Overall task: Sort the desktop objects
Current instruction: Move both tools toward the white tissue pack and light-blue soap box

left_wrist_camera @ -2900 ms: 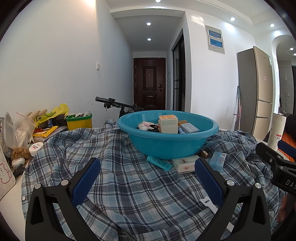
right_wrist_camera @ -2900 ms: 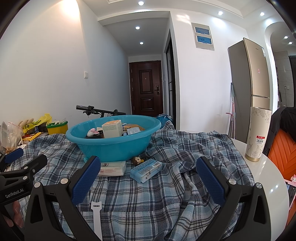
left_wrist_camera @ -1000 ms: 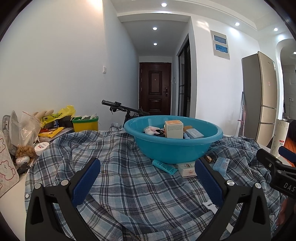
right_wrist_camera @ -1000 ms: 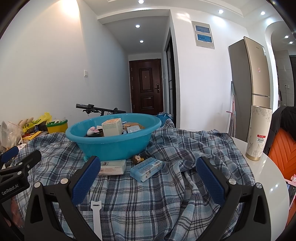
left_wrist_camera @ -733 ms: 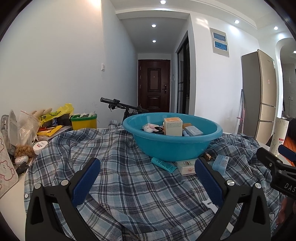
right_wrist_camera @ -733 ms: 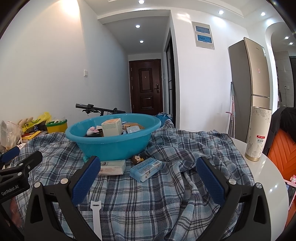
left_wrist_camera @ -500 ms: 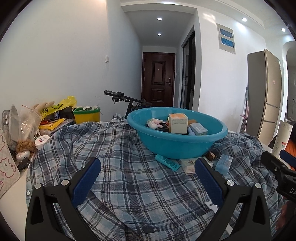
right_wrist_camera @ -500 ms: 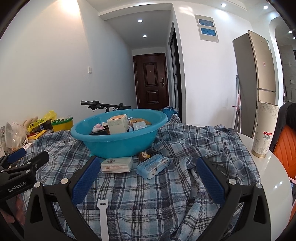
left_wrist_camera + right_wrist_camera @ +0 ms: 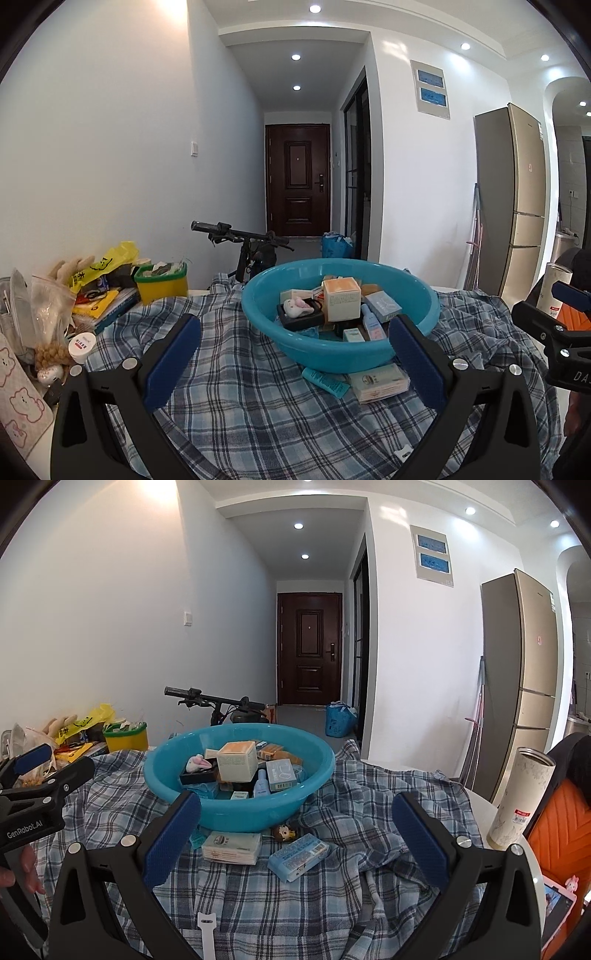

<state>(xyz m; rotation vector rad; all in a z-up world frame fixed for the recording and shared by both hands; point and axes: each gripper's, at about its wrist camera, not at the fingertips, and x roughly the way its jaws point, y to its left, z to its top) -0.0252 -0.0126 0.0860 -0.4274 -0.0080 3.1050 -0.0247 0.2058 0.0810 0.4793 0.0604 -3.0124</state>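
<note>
A teal basin holding several small boxes and bottles sits on a blue plaid cloth. In front of it lie a tissue pack, a teal tube, a light blue packet, a small brown figurine and a white strap. My left gripper is open and empty, raised above the cloth before the basin. My right gripper is open and empty, above the loose items.
Clutter at the table's left: a yellow-green tub, bags, books, a white jar. A tall patterned cylinder stands at the right on the white table edge. A bicycle handlebar is behind the table.
Both grippers have risen and tilted down, so the basin's contents show from above. Both stay open and empty. Nothing on the cloth moved.
</note>
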